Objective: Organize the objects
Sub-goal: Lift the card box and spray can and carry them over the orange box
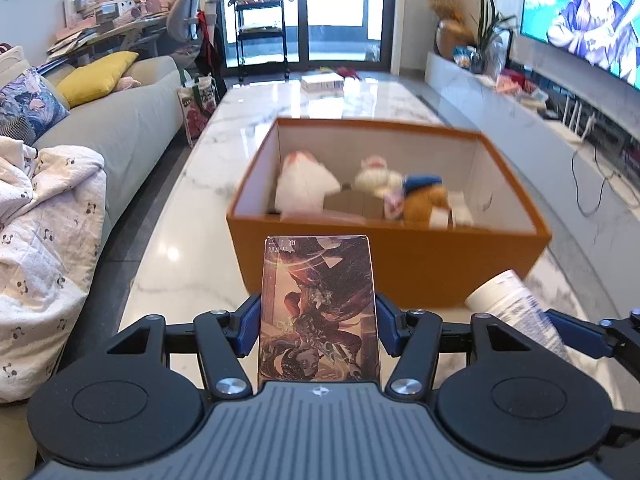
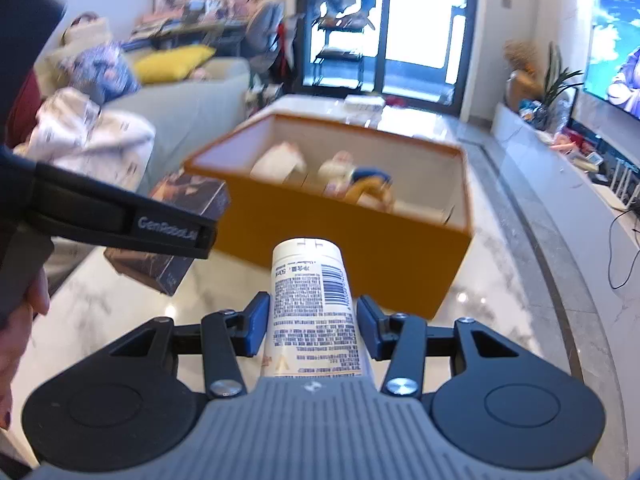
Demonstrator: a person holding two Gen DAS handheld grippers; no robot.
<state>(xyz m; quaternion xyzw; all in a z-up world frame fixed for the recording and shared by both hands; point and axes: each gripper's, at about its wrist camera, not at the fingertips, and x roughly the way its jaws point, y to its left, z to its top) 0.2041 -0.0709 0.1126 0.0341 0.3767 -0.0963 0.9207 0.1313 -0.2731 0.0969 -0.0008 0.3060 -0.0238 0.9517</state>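
Orange open cardboard box (image 1: 384, 264) on marble tabletop (image 1: 248, 120), plush toys (image 1: 424, 200) inside | left gripper (image 1: 318, 320) fingers clamp illustrated card box (image 1: 318, 308) | right gripper (image 2: 312, 324) fingers clamp white printed bottle (image 2: 312, 292)

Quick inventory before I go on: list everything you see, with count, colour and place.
orange box: 1, orange outside and white inside, open, on the marble table
plush toys: several, white, tan and blue, inside the box
illustrated box: 1, brown-red artwork, held in the left gripper
white bottle: 1, white with printed label, held in the right gripper
sofa: 1, grey, left of table, with yellow cushion
television: 1, switched on, right wall
hand: 1, gripping the left gripper's handle
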